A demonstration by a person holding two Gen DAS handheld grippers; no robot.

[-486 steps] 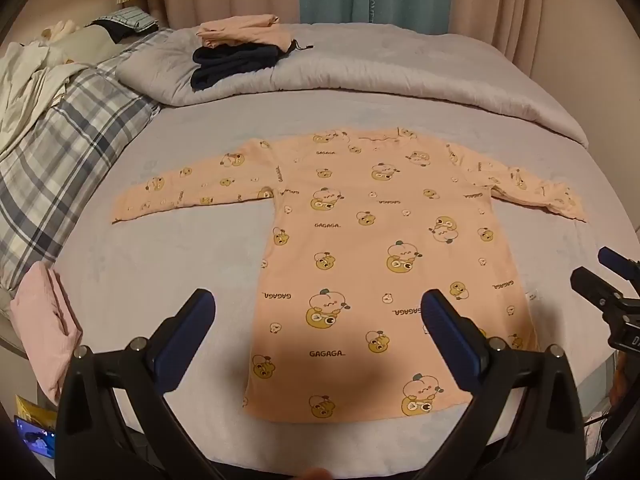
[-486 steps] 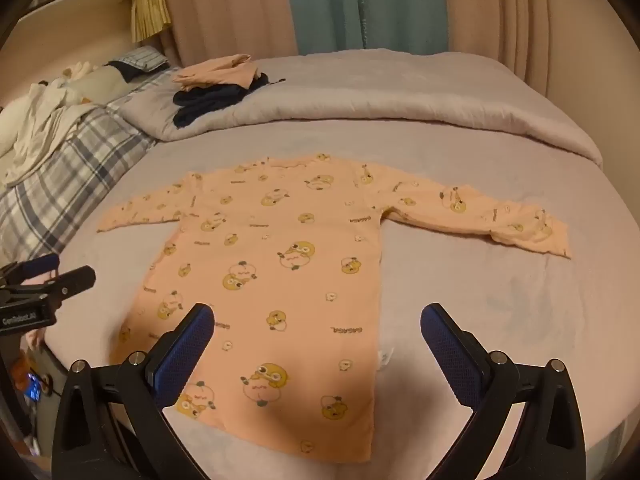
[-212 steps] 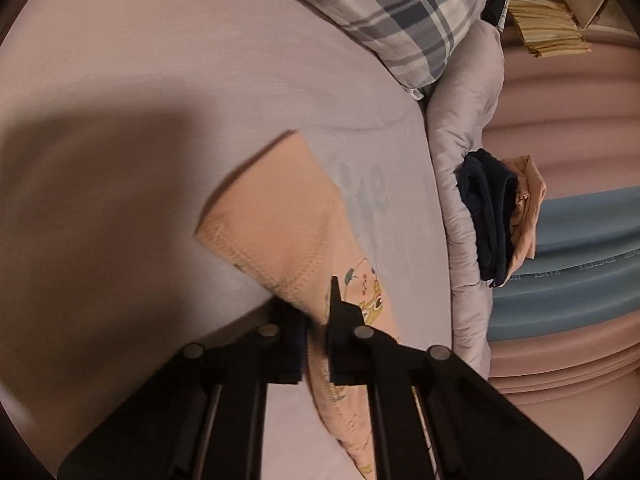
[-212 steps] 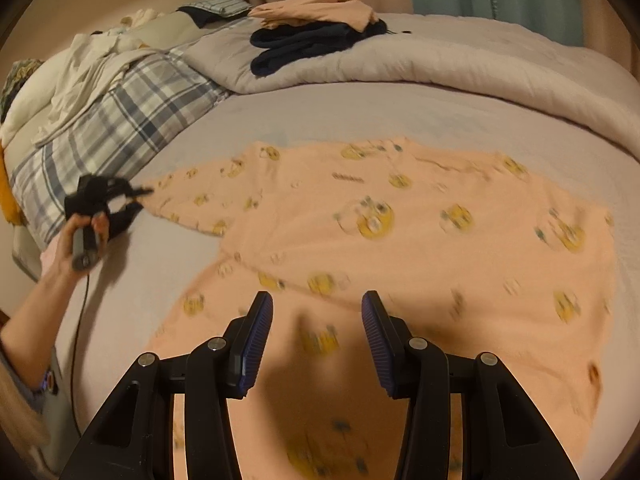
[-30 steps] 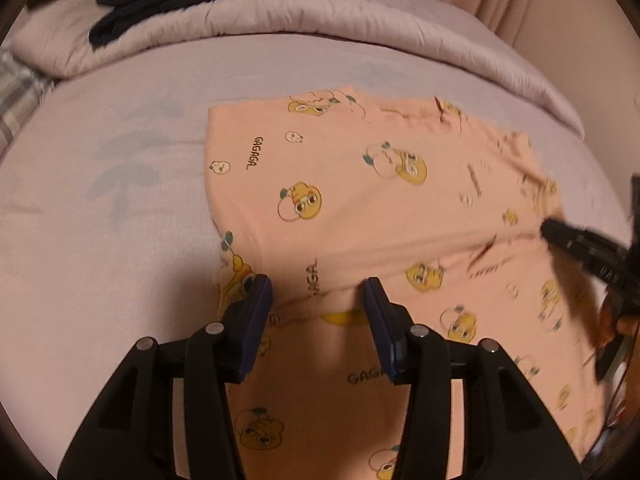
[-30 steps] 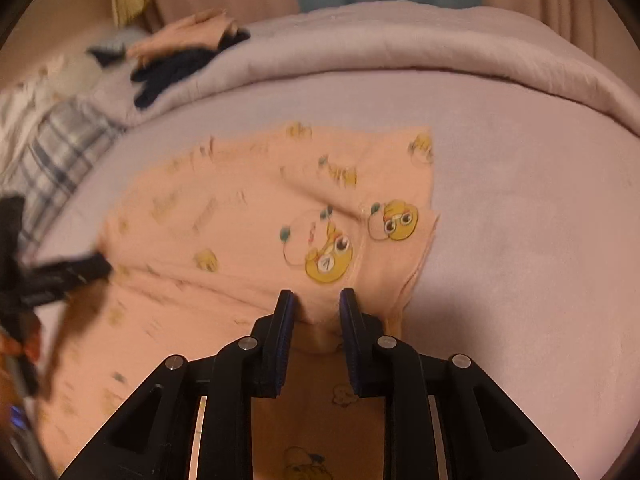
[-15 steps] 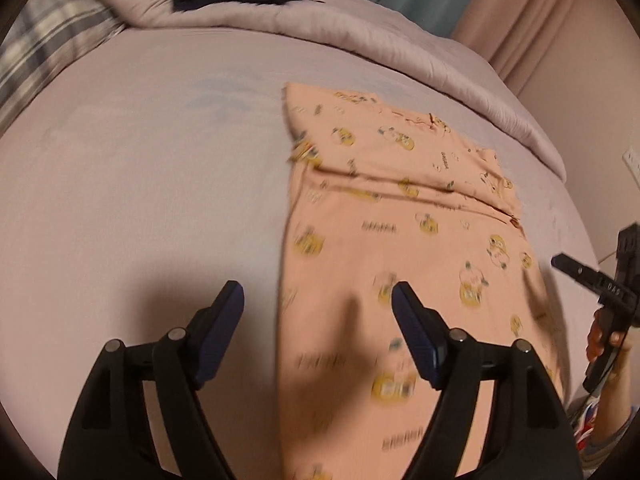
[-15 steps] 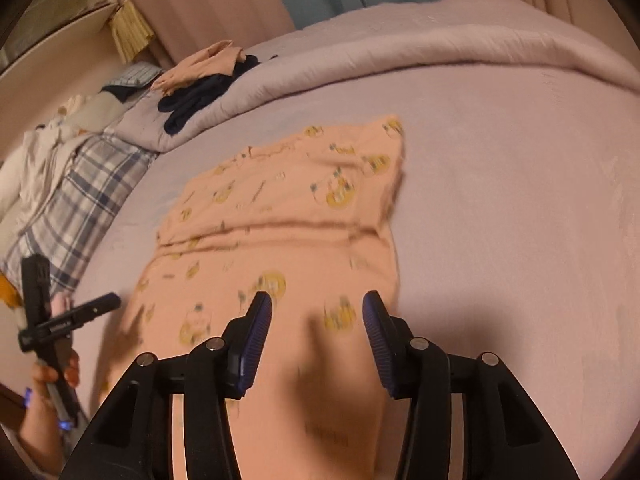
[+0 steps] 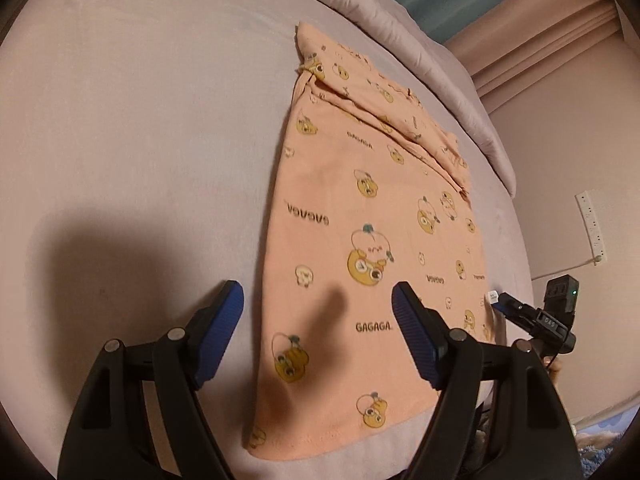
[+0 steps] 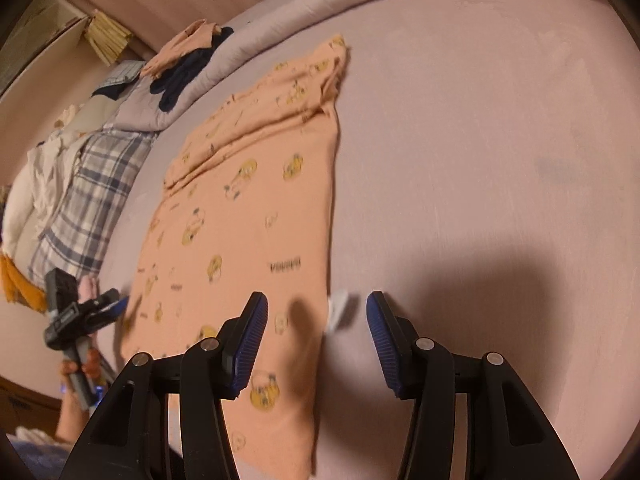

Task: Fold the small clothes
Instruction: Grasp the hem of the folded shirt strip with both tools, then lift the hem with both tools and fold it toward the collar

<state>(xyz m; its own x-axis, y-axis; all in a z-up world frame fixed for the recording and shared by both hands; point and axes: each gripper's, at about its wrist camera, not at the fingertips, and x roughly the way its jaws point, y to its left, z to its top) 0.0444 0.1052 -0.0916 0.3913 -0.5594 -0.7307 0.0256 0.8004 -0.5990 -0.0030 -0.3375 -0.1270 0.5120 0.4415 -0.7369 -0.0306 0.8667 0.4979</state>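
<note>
Both grippers hang spread wide and empty over the shirt's hem: the left gripper (image 9: 318, 334) above its left edge, the right gripper (image 10: 318, 330) above its right edge. The peach shirt (image 9: 372, 216), printed "GAGAGA", lies flat on the bed (image 9: 140, 120), sleeves folded in.

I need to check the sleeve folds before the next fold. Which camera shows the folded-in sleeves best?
The left wrist view: the sleeves are sharp there, layered across the top of the shirt, edges distinct. The right wrist view shows the same sleeves blurred and farther off, so the layers are hard to separate.
</note>
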